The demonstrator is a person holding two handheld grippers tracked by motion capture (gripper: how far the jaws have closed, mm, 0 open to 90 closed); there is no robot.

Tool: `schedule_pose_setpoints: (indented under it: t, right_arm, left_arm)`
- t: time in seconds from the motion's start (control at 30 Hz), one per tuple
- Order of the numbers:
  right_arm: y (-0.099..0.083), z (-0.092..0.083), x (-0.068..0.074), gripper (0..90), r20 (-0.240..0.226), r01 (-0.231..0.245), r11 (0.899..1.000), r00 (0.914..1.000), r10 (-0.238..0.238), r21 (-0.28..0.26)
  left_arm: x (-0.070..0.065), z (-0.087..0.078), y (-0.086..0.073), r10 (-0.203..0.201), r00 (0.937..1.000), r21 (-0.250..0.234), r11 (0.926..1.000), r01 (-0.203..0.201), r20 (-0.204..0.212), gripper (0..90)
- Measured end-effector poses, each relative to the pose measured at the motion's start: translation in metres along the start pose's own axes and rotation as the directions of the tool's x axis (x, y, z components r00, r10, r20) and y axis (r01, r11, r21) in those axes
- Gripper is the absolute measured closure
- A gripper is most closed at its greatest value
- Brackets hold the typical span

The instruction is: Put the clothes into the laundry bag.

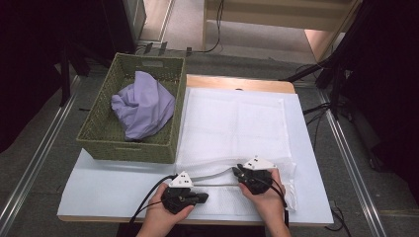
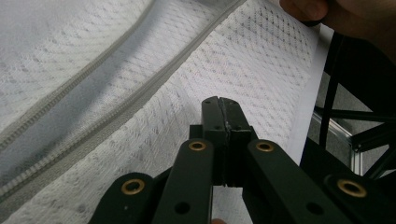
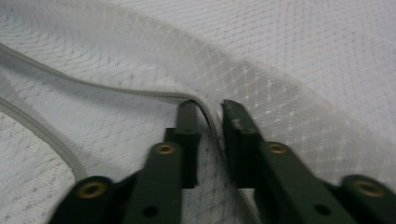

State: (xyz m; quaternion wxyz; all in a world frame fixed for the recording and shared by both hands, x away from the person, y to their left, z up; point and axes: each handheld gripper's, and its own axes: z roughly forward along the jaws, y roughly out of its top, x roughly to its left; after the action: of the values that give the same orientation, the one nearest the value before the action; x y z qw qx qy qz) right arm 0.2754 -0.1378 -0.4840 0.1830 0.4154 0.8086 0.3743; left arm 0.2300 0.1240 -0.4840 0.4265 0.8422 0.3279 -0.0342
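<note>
Overhead, setting: a pale blue-white table top [image 1: 113, 190] with a person's two forearms coming in from the bottom edge, each hand holding a black two-jaw gripper.
Mesh bag: a large white mesh laundry bag [image 1: 232, 123] lies flat across the middle and right of the table, its zippered edge nearest the person.
Zipper: the grey zipper [image 2: 79, 109] runs along the bag's near edge; seen from the left gripper view, its two rows of teeth lie apart with a dark gap between them, so the bag mouth is open there.
Left gripper: the left gripper [image 1: 185, 195] sits low on the near part of the bag, left of centre. In the left gripper view [image 2: 223, 105] its jaws are pressed fully together, with nothing visible between the tips, over the mesh just beside the zipper.
Right gripper: the right gripper [image 1: 252, 177] sits at the bag's near edge, just right of the left one. In the right gripper view [image 3: 205, 112] its jaws are nearly together and pinch the raised upper lip of the bag opening, the grey zipper edge passing between them.
Basket: a green woven basket [image 1: 106, 143] stands at the far left of the table, touching the bag's left side.
Cloth: a crumpled lilac cloth [image 1: 143, 106] lies inside the basket.
</note>
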Motion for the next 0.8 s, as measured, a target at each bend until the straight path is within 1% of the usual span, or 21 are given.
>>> schedule_pose_setpoints:
  t: [0.03,0.07,0.17,0.23,0.3,0.37,0.4,0.43,0.47,0.5,0.53,0.63,0.67,0.73,0.77,0.8]
  right_arm:
    - [0.000,0.000,0.000,87.5,-0.007,0.000,1.000,1.0000,0.000,0.000]
    - [0.000,0.000,0.000,89.3,-0.013,-0.008,1.000,0.9999,0.008,0.000]
    - [0.000,-0.002,-0.003,90.0,-0.024,-0.038,0.999,0.9990,0.037,-0.018]
    - [0.001,-0.007,-0.005,90.0,-0.032,-0.065,0.996,0.9975,0.063,-0.054]
    - [0.004,-0.016,-0.006,90.0,-0.028,-0.074,0.992,0.9971,0.071,-0.106]
    - [0.009,-0.029,-0.007,90.0,-0.024,-0.088,0.980,0.9961,0.085,-0.177]
    - [0.010,-0.033,-0.008,89.9,-0.016,-0.092,0.975,0.9957,0.091,-0.202]
    - [0.011,-0.038,-0.008,89.8,-0.005,-0.100,0.968,0.9948,0.102,-0.231]
    - [0.013,-0.043,-0.009,89.8,-0.005,-0.112,0.959,0.9934,0.115,-0.260]
    - [0.013,-0.045,-0.010,89.8,-0.012,-0.119,0.954,0.9926,0.120,-0.277]
    - [0.014,-0.048,-0.010,89.8,-0.016,-0.123,0.950,0.9922,0.124,-0.285]
    - [0.014,-0.050,-0.010,89.8,-0.012,-0.113,0.951,0.9933,0.115,-0.287]
    - [0.014,-0.049,-0.010,89.9,-0.013,-0.112,0.952,0.9935,0.113,-0.286]
    - [0.014,-0.048,-0.009,89.9,-0.015,-0.113,0.954,0.9934,0.114,-0.279]
    - [0.014,-0.049,-0.009,89.9,-0.015,-0.115,0.953,0.9932,0.115,-0.280]
    - [0.013,-0.049,-0.010,89.9,-0.016,-0.116,0.954,0.9931,0.116,-0.277]
  left_arm:
    - [0.000,0.000,0.000,0.000,1.0000,0.000,1.0000,0.000,0.000,90.0]
    - [0.000,0.000,0.000,0.001,1.0000,0.002,1.0000,-0.001,-0.001,90.0]
    - [0.000,0.000,0.000,0.001,1.0000,0.000,1.0000,-0.001,0.000,90.0]
    - [0.000,0.000,0.000,0.000,1.0000,0.002,1.0000,0.000,0.001,90.0]
    - [0.001,0.000,0.000,-0.003,1.0000,0.002,1.0000,0.003,0.004,90.0]
    - [0.001,0.000,0.000,-0.003,1.0000,0.001,1.0000,0.003,0.005,90.0]
    - [0.000,0.000,0.000,-0.005,1.0000,0.000,1.0000,0.005,0.004,90.0]
    - [0.000,0.000,0.000,-0.004,1.0000,0.001,1.0000,0.004,0.003,90.0]
    - [0.000,0.000,0.000,-0.004,1.0000,0.000,1.0000,0.004,0.002,90.0]
    - [0.000,0.000,0.000,-0.002,1.0000,0.001,1.0000,0.002,0.000,90.0]
    - [0.000,0.000,0.000,-0.002,1.0000,0.001,1.0000,0.002,-0.001,90.0]
    - [0.000,0.000,0.000,-0.004,1.0000,-0.003,1.0000,0.004,0.003,90.0]
    - [0.000,-0.001,0.001,-0.005,0.9999,-0.004,1.0000,0.005,0.013,88.9]
    - [0.001,-0.003,0.001,0.001,0.9990,-0.017,0.9998,0.000,0.044,81.7]
    - [0.000,-0.005,0.001,-0.001,0.9984,-0.032,0.9995,0.003,0.056,77.7]
    - [-0.001,-0.008,0.003,0.005,0.9981,-0.036,0.9994,-0.002,0.061,73.7]
